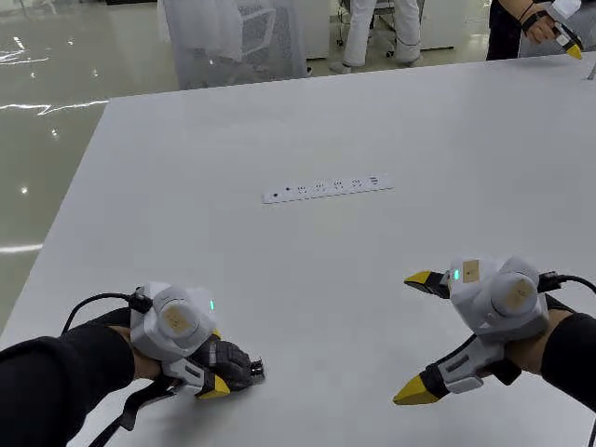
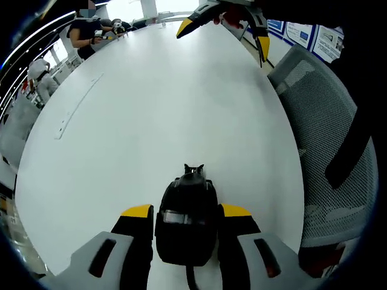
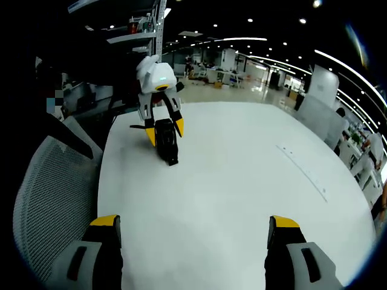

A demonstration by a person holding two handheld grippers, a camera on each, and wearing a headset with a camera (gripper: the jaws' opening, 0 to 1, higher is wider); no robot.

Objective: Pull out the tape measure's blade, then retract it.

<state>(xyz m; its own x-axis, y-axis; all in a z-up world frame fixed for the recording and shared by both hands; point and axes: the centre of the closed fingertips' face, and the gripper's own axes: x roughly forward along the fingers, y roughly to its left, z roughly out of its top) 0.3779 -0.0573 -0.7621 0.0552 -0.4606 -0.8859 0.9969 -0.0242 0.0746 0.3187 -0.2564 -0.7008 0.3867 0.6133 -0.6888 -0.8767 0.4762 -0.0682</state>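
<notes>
While the left gripper (image 1: pixel 216 361) clamps its yellow-tipped jaws on the flanks of the black tape measure (image 1: pixel 238 366), which rests on the white table (image 1: pixel 326 121) near its front-left edge, the right gripper (image 1: pixel 415 335) is held well apart from it, jaws spread wide and empty. A white power strip (image 1: pixel 328 187) lies mid-table, with glossy floor (image 1: pixel 56 74) beyond. The left gripper view shows the blade's end hook (image 2: pixel 193 168) sitting at the case mouth and a grey mesh chair (image 2: pixel 329 133) beside the table. The right gripper view shows a ceiling-lit open workshop.
</notes>
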